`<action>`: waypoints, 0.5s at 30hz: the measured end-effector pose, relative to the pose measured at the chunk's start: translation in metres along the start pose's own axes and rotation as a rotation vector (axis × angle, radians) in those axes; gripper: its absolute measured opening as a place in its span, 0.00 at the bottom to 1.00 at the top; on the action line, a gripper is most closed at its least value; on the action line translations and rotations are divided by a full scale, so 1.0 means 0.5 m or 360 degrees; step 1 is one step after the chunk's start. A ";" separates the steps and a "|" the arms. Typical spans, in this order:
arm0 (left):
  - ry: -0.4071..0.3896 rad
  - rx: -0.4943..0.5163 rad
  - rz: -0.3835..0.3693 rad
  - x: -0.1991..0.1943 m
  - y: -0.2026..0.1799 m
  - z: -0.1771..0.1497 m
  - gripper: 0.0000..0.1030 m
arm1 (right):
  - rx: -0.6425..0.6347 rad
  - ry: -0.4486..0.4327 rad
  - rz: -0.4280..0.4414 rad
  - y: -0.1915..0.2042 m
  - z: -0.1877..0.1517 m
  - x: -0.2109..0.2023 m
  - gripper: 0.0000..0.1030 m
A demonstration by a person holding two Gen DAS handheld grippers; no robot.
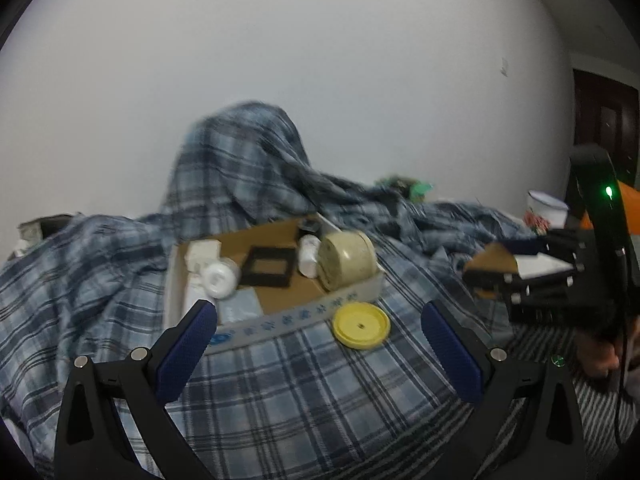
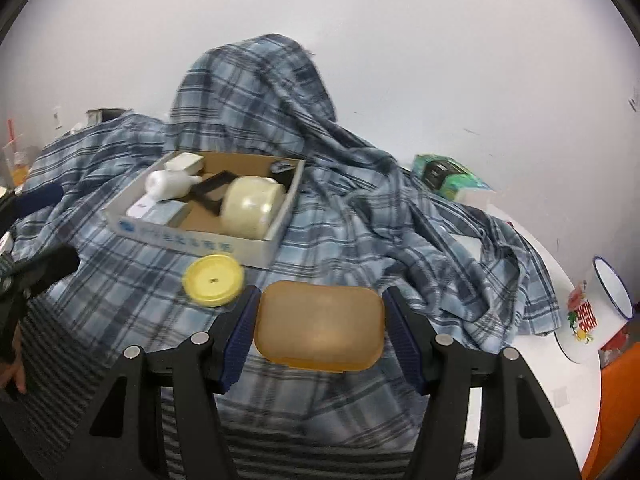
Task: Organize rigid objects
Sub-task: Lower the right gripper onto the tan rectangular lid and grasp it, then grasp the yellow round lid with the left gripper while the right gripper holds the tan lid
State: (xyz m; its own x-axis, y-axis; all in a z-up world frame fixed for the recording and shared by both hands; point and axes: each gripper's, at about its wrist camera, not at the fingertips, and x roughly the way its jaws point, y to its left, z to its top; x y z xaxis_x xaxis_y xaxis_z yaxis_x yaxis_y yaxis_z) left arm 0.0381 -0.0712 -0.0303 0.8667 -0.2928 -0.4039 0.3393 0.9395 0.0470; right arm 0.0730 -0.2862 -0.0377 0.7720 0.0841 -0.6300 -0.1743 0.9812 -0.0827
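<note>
My right gripper [image 2: 322, 294] is shut on a flat brown translucent box [image 2: 320, 326] and holds it above the plaid cloth [image 2: 360, 208]. In the left wrist view the right gripper [image 1: 520, 268] and the brown box [image 1: 492, 260] show at the right. My left gripper [image 1: 318, 316] stands open, nothing between its blue pads [image 1: 188, 344]. A yellow round lid [image 1: 362, 326] [image 2: 214, 280] lies on the cloth just in front of a shallow cardboard box [image 1: 280, 320] [image 2: 192, 240]. That box holds a cream round tin [image 1: 348, 256] [image 2: 252, 208], a white bottle [image 1: 218, 278] [image 2: 168, 184] and a black frame [image 1: 268, 266].
The plaid cloth rises in a tall mound [image 2: 260, 92] behind the cardboard box, against a white wall. An enamel mug [image 2: 600, 312] [image 1: 546, 208] stands on the white tabletop [image 2: 560, 360] at the right. A green packet [image 2: 448, 174] lies at the back right. Striped fabric [image 2: 300, 452] lies nearest me.
</note>
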 end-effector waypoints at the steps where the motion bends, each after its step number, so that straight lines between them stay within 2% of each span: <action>1: 0.0032 0.0010 -0.0027 0.008 -0.002 0.000 1.00 | 0.0014 0.0015 0.0005 -0.007 -0.002 0.007 0.59; 6: 0.0318 0.0062 -0.0196 0.085 -0.024 0.007 0.97 | 0.0049 0.0056 0.0041 -0.012 -0.016 0.029 0.59; 10: 0.0440 0.0029 -0.0238 0.140 -0.036 0.007 0.90 | 0.0044 0.0041 0.0055 -0.009 -0.020 0.024 0.59; 15: 0.0609 -0.0033 -0.0307 0.216 -0.045 0.007 0.86 | 0.0073 0.0059 0.0084 -0.016 -0.023 0.032 0.59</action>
State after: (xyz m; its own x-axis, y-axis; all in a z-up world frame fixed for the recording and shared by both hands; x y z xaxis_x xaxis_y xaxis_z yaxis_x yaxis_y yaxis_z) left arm 0.1252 -0.1244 -0.0719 0.5887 -0.3800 -0.7135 0.4711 0.8785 -0.0792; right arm 0.0798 -0.2944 -0.0561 0.7392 0.1303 -0.6608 -0.1853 0.9826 -0.0134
